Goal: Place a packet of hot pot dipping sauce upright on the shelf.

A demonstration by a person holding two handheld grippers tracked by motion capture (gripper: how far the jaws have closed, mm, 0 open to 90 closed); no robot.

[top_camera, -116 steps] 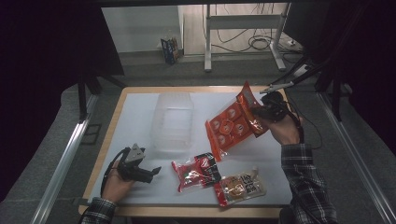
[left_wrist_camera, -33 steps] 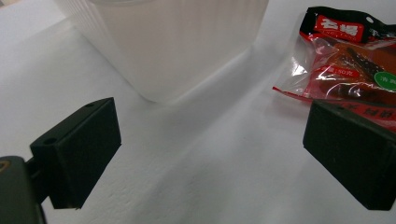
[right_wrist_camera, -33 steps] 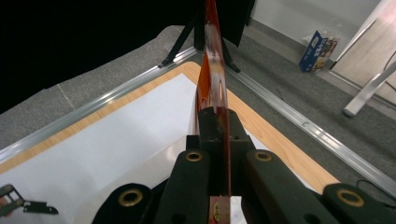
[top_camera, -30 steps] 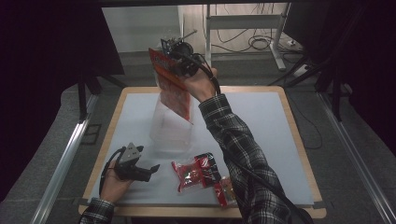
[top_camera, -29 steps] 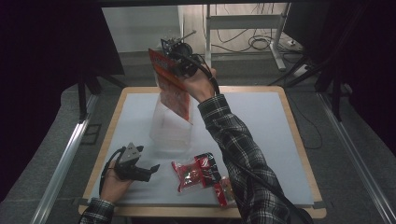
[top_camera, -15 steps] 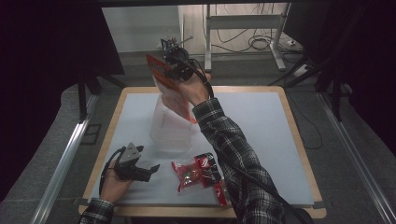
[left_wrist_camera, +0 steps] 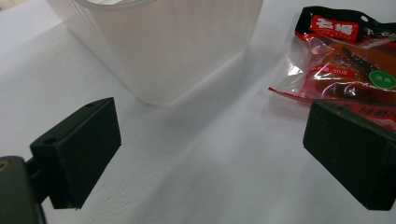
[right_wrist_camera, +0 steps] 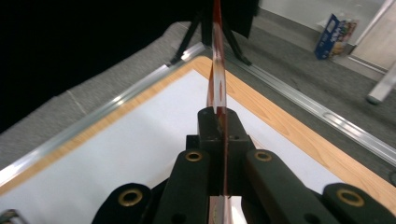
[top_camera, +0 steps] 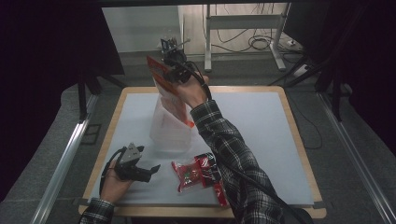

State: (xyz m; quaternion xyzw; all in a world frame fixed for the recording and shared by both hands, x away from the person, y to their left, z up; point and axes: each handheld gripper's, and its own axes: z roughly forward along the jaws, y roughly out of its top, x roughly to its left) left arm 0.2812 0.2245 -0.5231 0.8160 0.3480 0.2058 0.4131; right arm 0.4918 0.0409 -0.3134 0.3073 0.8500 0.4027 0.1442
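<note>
Packet held upright over the tub, second gripper idle on the worktop.

High view: the right gripper (top_camera: 173,70) holds a red snack packet (top_camera: 169,95) above the far left part of the white worktop (top_camera: 261,126), its lower end dipping into the clear plastic tub (top_camera: 170,133); the packet's long axis runs roughly up and down, leaning a little, upper end at the fingers. Right gripper view: the packet (right_wrist_camera: 217,74) appears edge-on, a thin red strip clamped between the closed fingers (right_wrist_camera: 208,135). High view: the left gripper (top_camera: 149,169) rests near the front left corner. Left gripper view: its fingers (left_wrist_camera: 77,151) stand wide apart with nothing between them, facing the tub (left_wrist_camera: 173,46) and another red packet (left_wrist_camera: 341,60) lying flat.
</note>
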